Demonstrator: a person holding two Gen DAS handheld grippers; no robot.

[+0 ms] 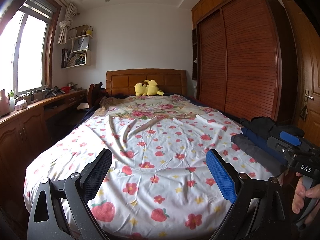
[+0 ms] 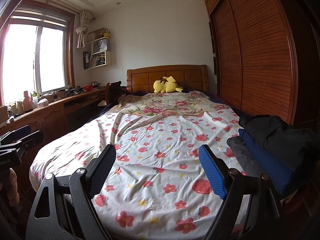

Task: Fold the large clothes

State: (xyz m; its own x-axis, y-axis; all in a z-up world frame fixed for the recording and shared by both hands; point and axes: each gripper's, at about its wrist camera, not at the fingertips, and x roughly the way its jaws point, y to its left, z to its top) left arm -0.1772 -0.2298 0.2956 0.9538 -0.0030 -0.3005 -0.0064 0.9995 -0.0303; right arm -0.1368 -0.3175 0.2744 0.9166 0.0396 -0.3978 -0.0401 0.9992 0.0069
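A pile of dark clothes lies on the bed's right edge: a black garment (image 1: 266,125) (image 2: 280,134) on top, a blue one (image 1: 258,141) (image 2: 264,160) under it, and a grey one (image 1: 245,145) (image 2: 239,150) on the near left side. My left gripper (image 1: 158,153) hovers open over the strawberry-and-flower sheet (image 1: 160,180), with nothing between its fingers. My right gripper (image 2: 157,148) is also wide open and empty above the same sheet (image 2: 160,180), and the pile sits just right of its blue pad. A hand (image 1: 302,192) holds the right gripper's handle.
A yellow plush toy (image 1: 148,88) rests by the wooden headboard (image 1: 146,78). A floral blanket (image 1: 152,108) covers the far half of the bed. A slatted wardrobe (image 1: 240,64) stands close on the right, and a cluttered desk (image 1: 40,104) runs under the window on the left.
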